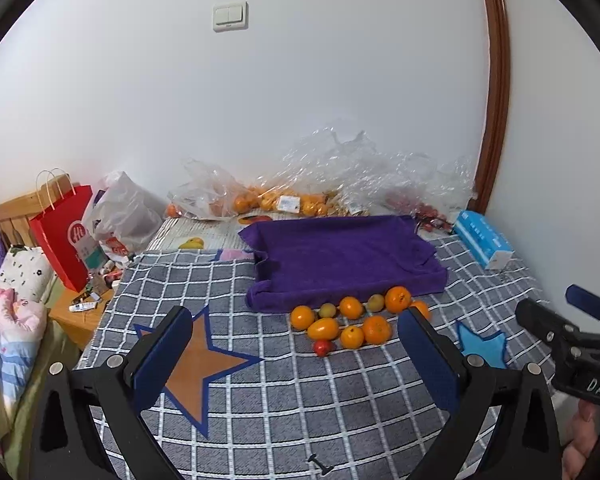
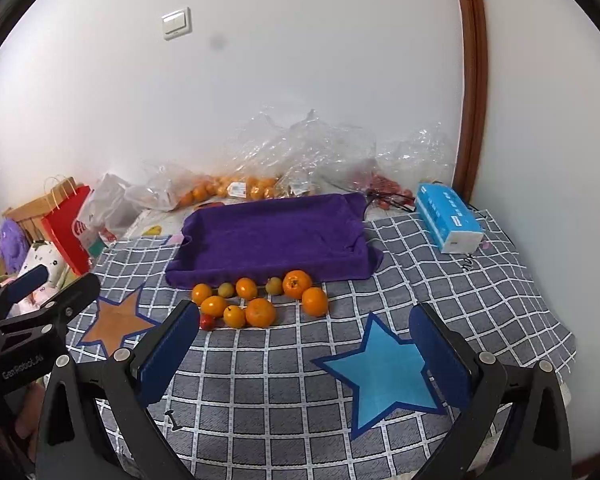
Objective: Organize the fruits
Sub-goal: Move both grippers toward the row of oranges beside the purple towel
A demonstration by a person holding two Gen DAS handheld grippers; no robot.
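Note:
A cluster of several oranges [image 1: 376,329] [image 2: 260,312] lies on the checked bedspread just in front of a purple cloth-lined tray [image 1: 340,260] [image 2: 272,236]. Two small yellow-green fruits [image 1: 327,310] [image 2: 274,285] and one small red fruit [image 1: 323,347] [image 2: 207,321] sit among them. My left gripper [image 1: 296,356] hovers open before the cluster, a little to its left, holding nothing. My right gripper [image 2: 304,354] is open too and sits a little right of the cluster, above a blue star patch [image 2: 384,372]. Nothing lies in the tray.
Crumpled clear plastic bags, one with more oranges [image 1: 276,200] [image 2: 236,188], line the wall behind the tray. A blue tissue pack [image 1: 484,242] [image 2: 448,216] lies at the right. A red paper bag [image 1: 64,236] and a bedside table stand beyond the bed's left edge.

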